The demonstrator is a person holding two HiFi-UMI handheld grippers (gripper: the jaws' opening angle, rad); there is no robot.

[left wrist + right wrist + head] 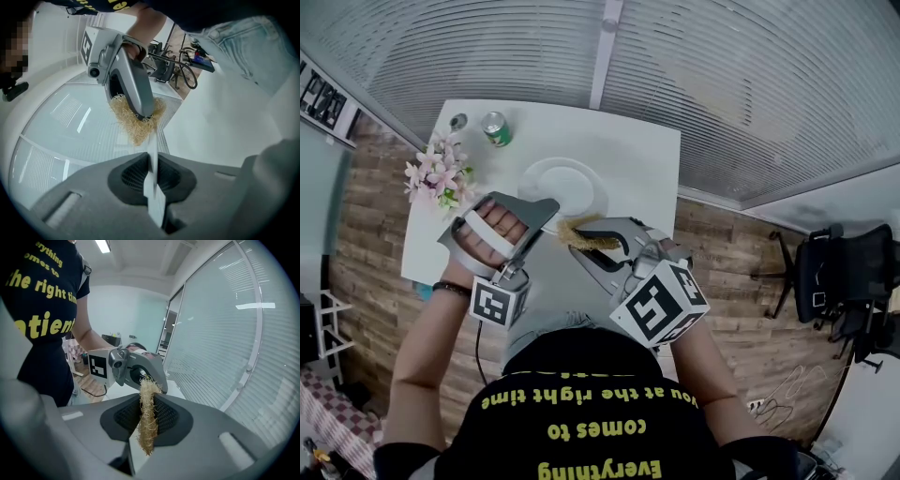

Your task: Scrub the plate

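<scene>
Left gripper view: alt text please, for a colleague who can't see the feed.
The left gripper has its jaws shut on the thin white rim of the plate, seen edge-on. Just beyond, the right gripper holds a straw-coloured scrubber at the plate's edge, with the person's jeans behind.

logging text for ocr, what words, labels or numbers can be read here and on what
"Everything comes to you at the right time": shirt
"atient": shirt, right gripper view, word cut off
can label: too small to read
left cube, right cube: markers only, no words
</scene>
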